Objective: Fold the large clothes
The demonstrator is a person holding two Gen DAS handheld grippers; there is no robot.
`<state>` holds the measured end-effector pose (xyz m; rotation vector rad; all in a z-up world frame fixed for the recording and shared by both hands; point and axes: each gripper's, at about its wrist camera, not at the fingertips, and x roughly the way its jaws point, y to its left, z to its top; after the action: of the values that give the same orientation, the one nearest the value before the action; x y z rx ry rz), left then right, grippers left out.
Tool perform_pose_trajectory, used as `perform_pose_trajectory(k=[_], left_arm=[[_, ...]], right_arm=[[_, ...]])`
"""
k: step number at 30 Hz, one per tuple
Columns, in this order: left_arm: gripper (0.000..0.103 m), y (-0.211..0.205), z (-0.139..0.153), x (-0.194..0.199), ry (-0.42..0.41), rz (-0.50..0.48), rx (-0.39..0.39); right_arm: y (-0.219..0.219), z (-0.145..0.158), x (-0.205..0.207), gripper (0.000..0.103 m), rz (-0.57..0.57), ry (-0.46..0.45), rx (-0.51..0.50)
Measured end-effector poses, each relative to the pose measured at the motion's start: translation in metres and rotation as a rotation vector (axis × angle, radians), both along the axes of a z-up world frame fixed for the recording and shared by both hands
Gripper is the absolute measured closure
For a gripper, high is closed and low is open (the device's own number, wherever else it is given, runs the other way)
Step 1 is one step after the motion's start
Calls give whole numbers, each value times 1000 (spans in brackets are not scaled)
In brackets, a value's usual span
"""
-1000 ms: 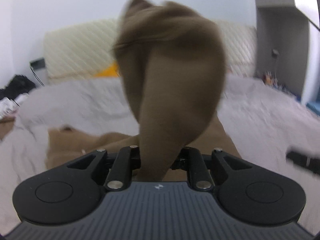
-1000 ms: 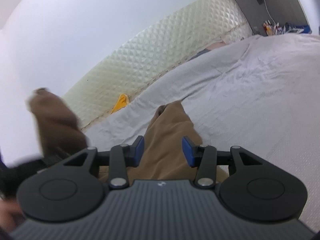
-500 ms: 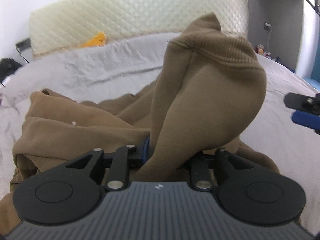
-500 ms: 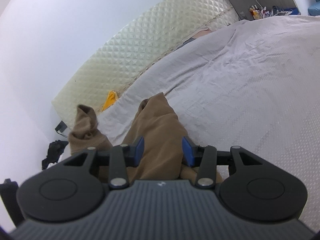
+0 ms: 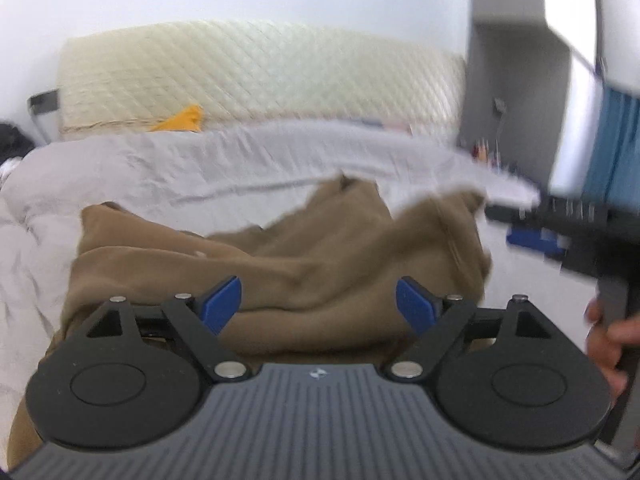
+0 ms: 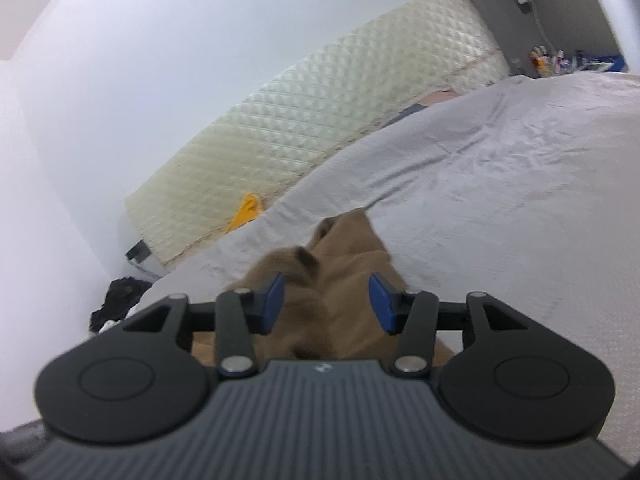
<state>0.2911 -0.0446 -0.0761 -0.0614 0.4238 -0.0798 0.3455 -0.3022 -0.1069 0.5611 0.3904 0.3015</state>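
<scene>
Brown fleece garment [image 5: 280,276] heaped on grey bedspread [image 5: 160,168], likely dropped for smoothing; left gripper [image 5: 318,304] jaws wide, empty; right gripper [image 6: 328,304] spread, empty.

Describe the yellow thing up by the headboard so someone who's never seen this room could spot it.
Find the cream quilted headboard behind the grey bedspread. Where the two meet, toward the left in the left wrist view, a small yellow-orange cloth pokes up in a point. It is the only bright colour there, far beyond the brown sweatshirt heaped near both open grippers.
</scene>
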Motion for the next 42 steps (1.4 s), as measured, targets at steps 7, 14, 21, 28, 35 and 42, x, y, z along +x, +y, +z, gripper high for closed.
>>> perform_pose_trajectory(k=[7, 14, 21, 28, 35, 42], left_arm=[[15, 77, -8, 8, 14, 147, -200], [15, 129, -35, 35, 48, 186, -292], [15, 152, -62, 73, 158, 231, -284], [13, 171, -85, 87, 240, 230, -372], [12, 159, -87, 87, 261, 251, -281], [9, 157, -90, 91, 266, 266, -262]], right_arm=[[12, -2, 13, 22, 77, -4, 69], [17, -19, 35, 22, 54, 61, 43], [31, -42, 51, 23, 121, 187, -75], [30, -53, 55, 22, 113, 245, -35], [19, -55, 58, 22, 146, 227, 100], [7, -55, 63, 22, 100, 191, 208]])
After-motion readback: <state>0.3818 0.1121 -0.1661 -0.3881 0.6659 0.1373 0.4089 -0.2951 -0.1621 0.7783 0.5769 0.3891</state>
